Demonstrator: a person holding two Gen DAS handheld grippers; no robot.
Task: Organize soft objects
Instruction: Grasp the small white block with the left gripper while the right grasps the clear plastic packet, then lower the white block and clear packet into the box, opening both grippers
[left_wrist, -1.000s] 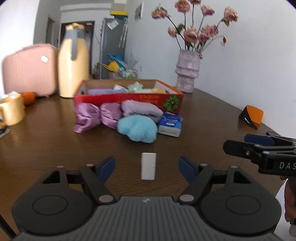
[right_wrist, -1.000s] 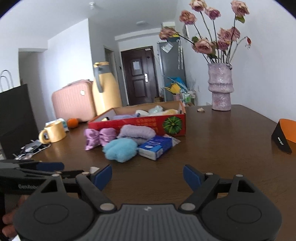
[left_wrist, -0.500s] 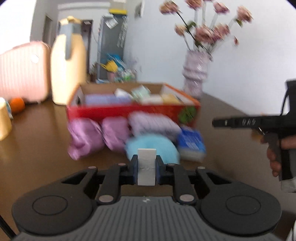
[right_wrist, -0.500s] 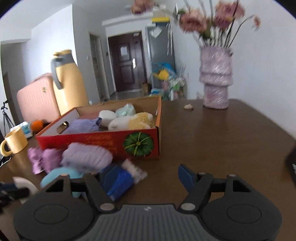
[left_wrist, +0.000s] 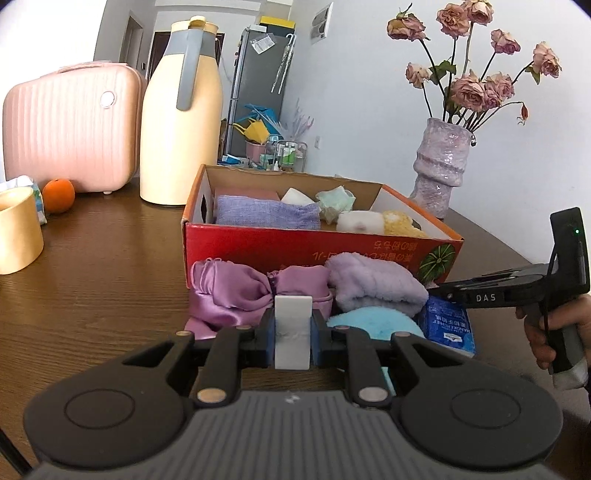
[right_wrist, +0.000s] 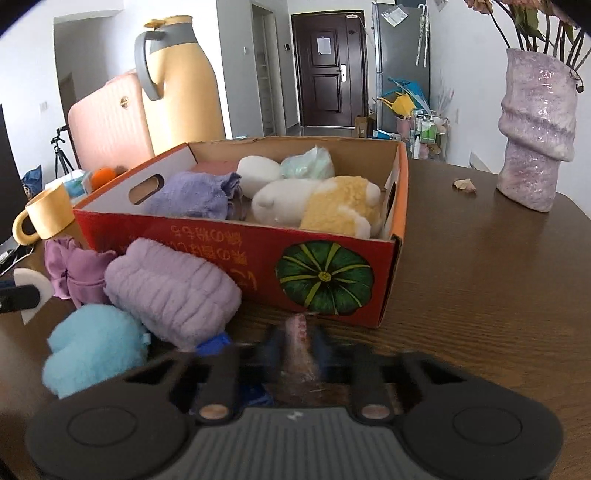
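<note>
Bright daylight, fisheye edge warp; right view's jaws blurred, perhaps motion.

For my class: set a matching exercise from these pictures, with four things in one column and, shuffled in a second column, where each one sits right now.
Things
1. white block
2. yellow-and-white plush
3. fuzzy lilac roll
4. orange

Places
A. inside the red box
B. on the table, against the box's front wall
C. between the closed jaws of the left gripper
D. on the table beside the pink case

Pairs: 1-C, 2-A, 3-B, 4-D
</note>
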